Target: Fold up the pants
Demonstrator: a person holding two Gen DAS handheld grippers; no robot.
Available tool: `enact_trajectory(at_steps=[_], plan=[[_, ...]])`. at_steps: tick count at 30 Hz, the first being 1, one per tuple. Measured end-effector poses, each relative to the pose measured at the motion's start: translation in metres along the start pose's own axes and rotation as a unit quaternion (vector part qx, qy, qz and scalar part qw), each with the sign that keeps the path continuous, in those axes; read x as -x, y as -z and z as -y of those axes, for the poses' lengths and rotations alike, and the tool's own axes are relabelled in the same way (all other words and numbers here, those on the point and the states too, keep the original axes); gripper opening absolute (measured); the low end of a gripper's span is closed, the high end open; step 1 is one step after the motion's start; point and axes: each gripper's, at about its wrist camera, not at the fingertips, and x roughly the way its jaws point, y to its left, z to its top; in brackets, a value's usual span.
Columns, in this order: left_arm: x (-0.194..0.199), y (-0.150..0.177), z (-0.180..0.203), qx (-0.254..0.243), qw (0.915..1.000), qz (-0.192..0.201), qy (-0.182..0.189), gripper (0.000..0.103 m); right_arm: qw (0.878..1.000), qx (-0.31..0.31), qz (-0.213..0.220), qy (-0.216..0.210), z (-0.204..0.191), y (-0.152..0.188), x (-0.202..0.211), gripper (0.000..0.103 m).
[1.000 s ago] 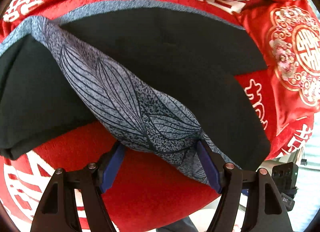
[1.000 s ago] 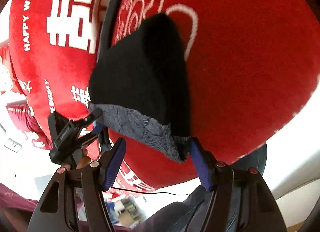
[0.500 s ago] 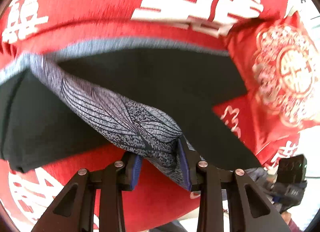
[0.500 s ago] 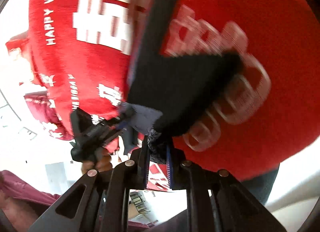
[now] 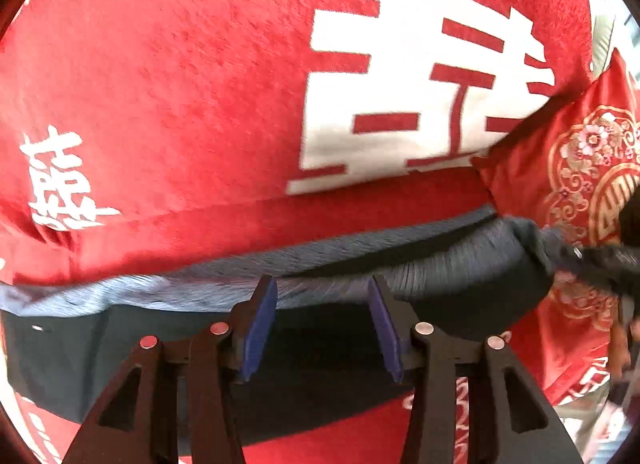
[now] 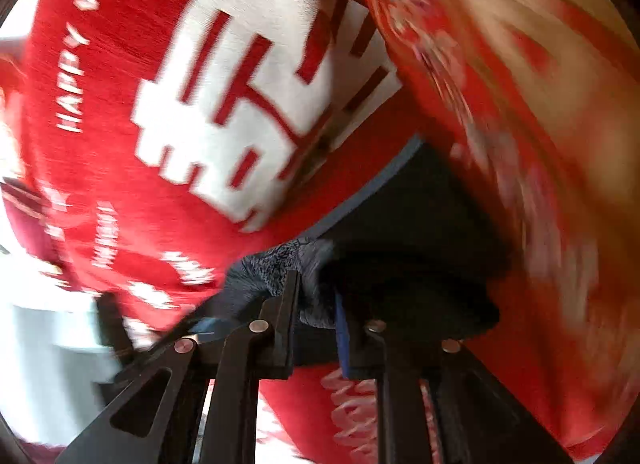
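The pants (image 5: 328, 348) are black with a grey leaf-patterned waistband, lying folded across a red blanket (image 5: 168, 104). In the left wrist view the waistband edge (image 5: 160, 292) runs left to right just beyond my left gripper (image 5: 322, 296), whose blue pads stand apart over the black cloth, holding nothing. At the far right the other gripper (image 5: 600, 260) pinches the waistband corner. In the right wrist view my right gripper (image 6: 316, 296) is shut on the grey waistband corner (image 6: 276, 268), with the black pants (image 6: 416, 232) bunched beyond it. This view is motion-blurred.
The red blanket (image 6: 120, 168) carries large white characters and "HAPPY WEDDING" lettering. A red embroidered cushion (image 5: 580, 168) lies at the right of the pants. A pale floor (image 6: 52, 364) shows past the blanket's edge at lower left.
Both grippers carried the waistband forward over the pants, making a fold. My left gripper, shut on the waistband half a second ago, has now opened and let go. The right stays shut.
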Motion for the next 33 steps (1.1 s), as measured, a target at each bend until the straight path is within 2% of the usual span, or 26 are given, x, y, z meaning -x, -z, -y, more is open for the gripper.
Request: enact_trajectory(at_steps=[1,2,3,4,5,8,9,11,12,14,16,17,18,19,21,23,24,25,27,28,30,31,33], plan=[[0.002,0.002,-0.005,0.000,1.0000,0.003,-0.006,0.049,0.999,0.017,-0.002,0.040,-0.004,-0.010,-0.008,0.023],[0.003,0.004,-0.012,0.000,0.9998,0.001,-0.018,0.049,0.998,0.025,-0.003,0.058,-0.007,-0.016,-0.013,0.037],[0.001,0.007,-0.016,0.001,0.9996,-0.002,-0.028,0.049,0.994,0.041,-0.003,0.096,-0.013,-0.022,-0.019,0.066],[-0.004,0.012,-0.024,0.007,0.9990,-0.009,-0.044,0.049,0.992,0.052,0.000,0.113,-0.017,-0.023,-0.020,0.075],[-0.009,0.017,-0.032,0.015,0.9981,-0.018,-0.056,0.049,0.992,0.063,0.009,0.111,-0.022,-0.021,-0.018,0.076],[-0.034,0.039,-0.062,0.047,0.9916,-0.049,-0.110,0.049,0.994,0.079,0.021,0.071,-0.031,0.007,-0.006,0.076],[-0.045,0.050,-0.074,0.061,0.9876,-0.066,-0.129,0.049,0.995,0.072,0.020,0.071,-0.029,0.019,-0.005,0.076],[-0.059,0.062,-0.086,0.082,0.9832,-0.086,-0.139,0.049,0.994,0.050,0.012,0.097,-0.016,0.043,-0.009,0.076],[-0.063,0.069,-0.091,0.091,0.9815,-0.093,-0.141,0.049,0.993,0.032,0.011,0.113,-0.004,0.054,-0.012,0.072],[-0.063,0.076,-0.097,0.098,0.9829,-0.080,-0.134,0.050,0.992,-0.016,0.003,0.124,0.019,0.064,-0.021,0.063],[-0.064,0.077,-0.096,0.085,0.9829,-0.076,-0.145,0.054,0.991,-0.058,0.003,0.123,0.043,0.064,-0.027,0.058],[-0.065,0.076,-0.095,0.079,0.9819,-0.075,-0.154,0.060,0.990,-0.071,0.012,0.123,0.049,0.061,-0.029,0.051],[-0.066,0.076,-0.095,0.076,0.9812,-0.075,-0.161,0.061,0.989,-0.074,0.022,0.122,0.052,0.057,-0.032,0.028],[-0.066,0.075,-0.095,0.077,0.9811,-0.077,-0.160,0.061,0.990,-0.066,0.027,0.125,0.049,0.052,-0.034,0.019],[-0.065,0.075,-0.100,0.084,0.9811,-0.084,-0.153,0.061,0.991,-0.041,0.042,0.123,0.037,0.050,-0.027,0.012],[-0.066,0.079,-0.101,0.088,0.9817,-0.087,-0.145,0.064,0.989,-0.022,0.044,0.142,0.037,0.056,-0.019,0.012],[-0.065,0.079,-0.102,0.088,0.9814,-0.087,-0.147,0.068,0.988,-0.027,0.035,0.148,0.039,0.055,-0.020,0.013],[-0.064,0.081,-0.103,0.086,0.9808,-0.088,-0.151,0.068,0.986,-0.028,0.016,0.162,0.047,0.058,-0.025,0.013],[-0.060,0.080,-0.104,0.081,0.9803,-0.098,-0.151,0.068,0.981,-0.008,0.000,0.192,0.044,0.058,-0.029,0.037],[-0.056,0.078,-0.104,0.080,0.9810,-0.095,-0.149,0.068,0.981,-0.003,0.001,0.196,0.040,0.059,-0.024,0.038],[-0.044,0.070,-0.103,0.076,0.9840,-0.072,-0.145,0.068,0.982,0.014,0.025,0.187,0.025,0.065,-0.005,0.038],[-0.039,0.063,-0.105,0.071,0.9849,-0.059,-0.147,0.068,0.981,0.042,0.048,0.184,0.011,0.068,0.006,0.038],[-0.040,0.052,-0.108,0.066,0.9852,-0.049,-0.150,0.068,0.976,0.103,0.062,0.181,-0.014,0.069,0.008,0.038]])
